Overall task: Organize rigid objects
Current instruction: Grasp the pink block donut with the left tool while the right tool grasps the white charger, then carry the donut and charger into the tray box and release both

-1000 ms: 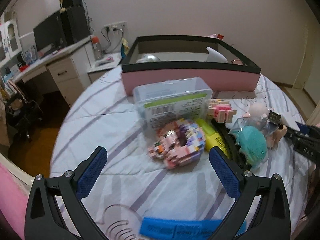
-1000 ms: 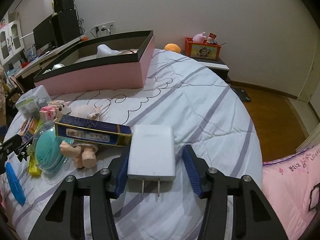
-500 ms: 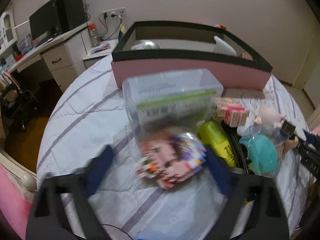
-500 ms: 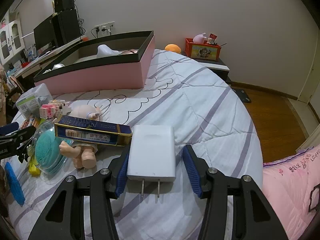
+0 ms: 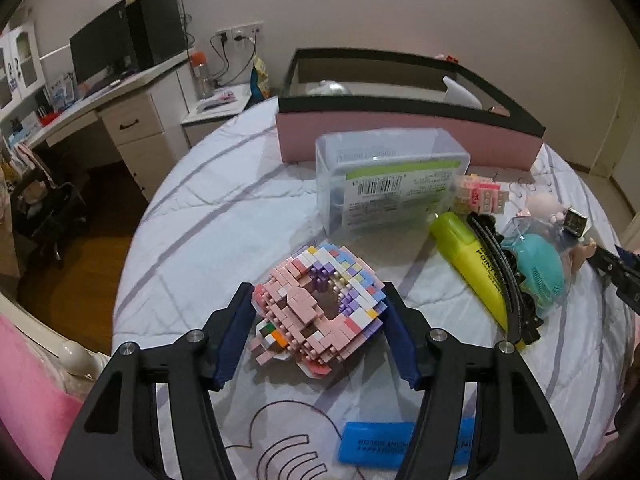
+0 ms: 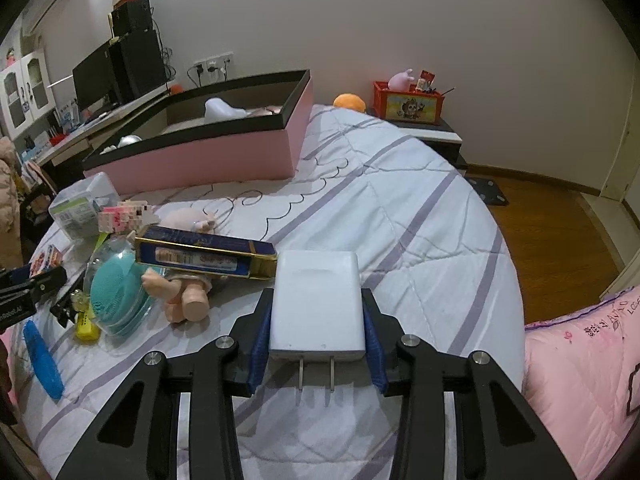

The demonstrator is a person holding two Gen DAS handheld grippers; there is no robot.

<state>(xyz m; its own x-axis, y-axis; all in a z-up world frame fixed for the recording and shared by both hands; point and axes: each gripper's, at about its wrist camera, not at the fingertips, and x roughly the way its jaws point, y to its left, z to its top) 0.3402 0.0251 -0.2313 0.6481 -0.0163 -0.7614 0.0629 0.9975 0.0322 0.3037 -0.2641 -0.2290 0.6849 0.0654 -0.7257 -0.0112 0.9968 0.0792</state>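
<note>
In the left wrist view my left gripper is shut on a pink and purple brick model on the bed. In the right wrist view my right gripper is shut on a white charger plug, prongs toward the camera. The pink box with a black rim stands behind, also in the right wrist view, and holds a few items. A clear plastic case, a yellow highlighter, a teal brush, a doll and a blue carton lie between.
A blue flat piece lies near the front edge of the striped bedspread. A black hair clip lies by the highlighter. A desk with a monitor stands left. A red box sits on a nightstand beyond the bed.
My left gripper has moved forward over the brick model and closed on its sides. The right gripper keeps holding the charger plug in the same place.
</note>
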